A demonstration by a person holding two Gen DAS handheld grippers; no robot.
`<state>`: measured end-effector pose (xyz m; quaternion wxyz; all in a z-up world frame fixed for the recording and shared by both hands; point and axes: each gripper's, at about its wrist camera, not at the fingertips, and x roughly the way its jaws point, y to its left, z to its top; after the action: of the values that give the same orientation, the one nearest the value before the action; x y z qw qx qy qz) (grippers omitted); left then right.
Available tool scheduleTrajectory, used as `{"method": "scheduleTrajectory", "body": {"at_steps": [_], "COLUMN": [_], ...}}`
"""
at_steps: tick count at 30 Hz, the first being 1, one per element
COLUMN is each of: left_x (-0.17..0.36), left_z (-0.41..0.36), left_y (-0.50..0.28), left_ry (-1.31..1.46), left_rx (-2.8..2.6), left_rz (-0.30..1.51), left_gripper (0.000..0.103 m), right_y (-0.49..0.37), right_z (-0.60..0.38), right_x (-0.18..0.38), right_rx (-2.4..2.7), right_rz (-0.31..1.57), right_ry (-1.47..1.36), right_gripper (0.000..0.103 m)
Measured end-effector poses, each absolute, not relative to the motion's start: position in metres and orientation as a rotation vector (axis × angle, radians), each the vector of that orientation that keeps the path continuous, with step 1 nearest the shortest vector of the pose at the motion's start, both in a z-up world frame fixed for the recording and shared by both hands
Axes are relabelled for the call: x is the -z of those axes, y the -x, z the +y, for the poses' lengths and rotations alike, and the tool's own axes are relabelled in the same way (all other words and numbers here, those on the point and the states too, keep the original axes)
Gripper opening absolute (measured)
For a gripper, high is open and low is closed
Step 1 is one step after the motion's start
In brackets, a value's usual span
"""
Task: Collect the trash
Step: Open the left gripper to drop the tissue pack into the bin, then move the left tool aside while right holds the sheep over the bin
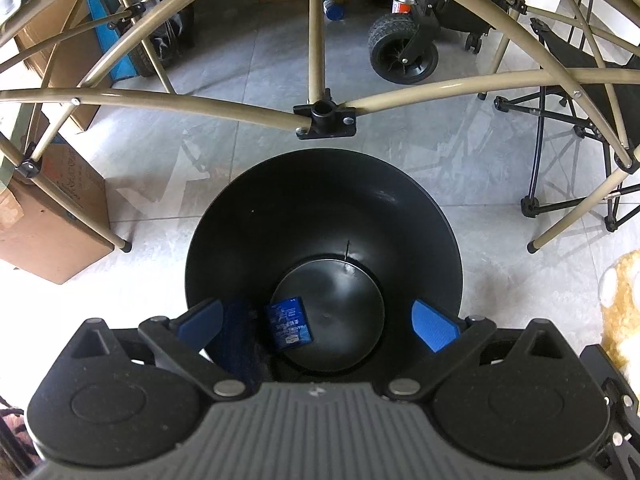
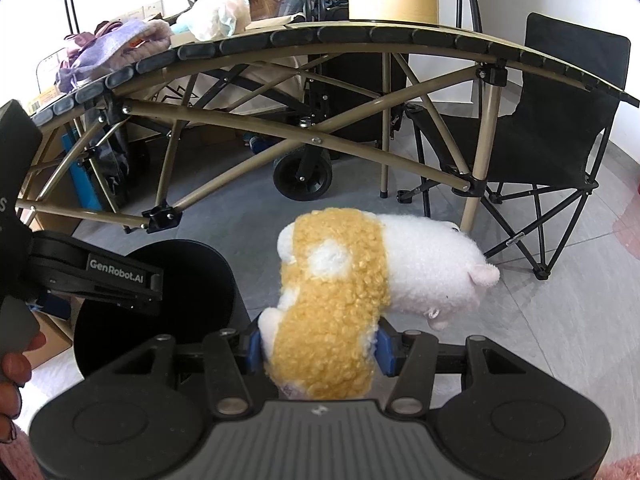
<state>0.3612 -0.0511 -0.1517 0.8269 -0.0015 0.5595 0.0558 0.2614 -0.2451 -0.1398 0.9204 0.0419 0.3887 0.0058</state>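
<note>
Below, left gripper (image 1: 318,320) spread over glossy round bin (image 1: 320,216), right gripper (image 2: 318,346) clamping fuzzy plush (image 2: 340,292)

Both wrist views share the black bin (image 1: 320,240).

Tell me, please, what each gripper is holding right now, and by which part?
The right gripper clamps the plush toy by its yellow rear end. The left gripper is open and empty above the black bin.

Packet (image 1: 289,321) inside bin (image 1: 256,216)
</note>
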Motion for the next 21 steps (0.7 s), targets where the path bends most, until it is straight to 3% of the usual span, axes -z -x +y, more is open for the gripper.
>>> {"method": "scheduleTrajectory", "body": {"at_steps": [21], "left_x": [0.12], "left_z": [0.016], "left_y": [-0.337], "left_ry": [0.078], "left_rx": [-0.157], "left_rz": [1.107], "left_gripper": [0.103], "right_y": [-0.271], "right_z": [-0.186], "right_x": [0.127], "right_rx": [-0.121], "right_rz": [0.782], "right_ry": [-0.013], "right_gripper": [0.051]}}
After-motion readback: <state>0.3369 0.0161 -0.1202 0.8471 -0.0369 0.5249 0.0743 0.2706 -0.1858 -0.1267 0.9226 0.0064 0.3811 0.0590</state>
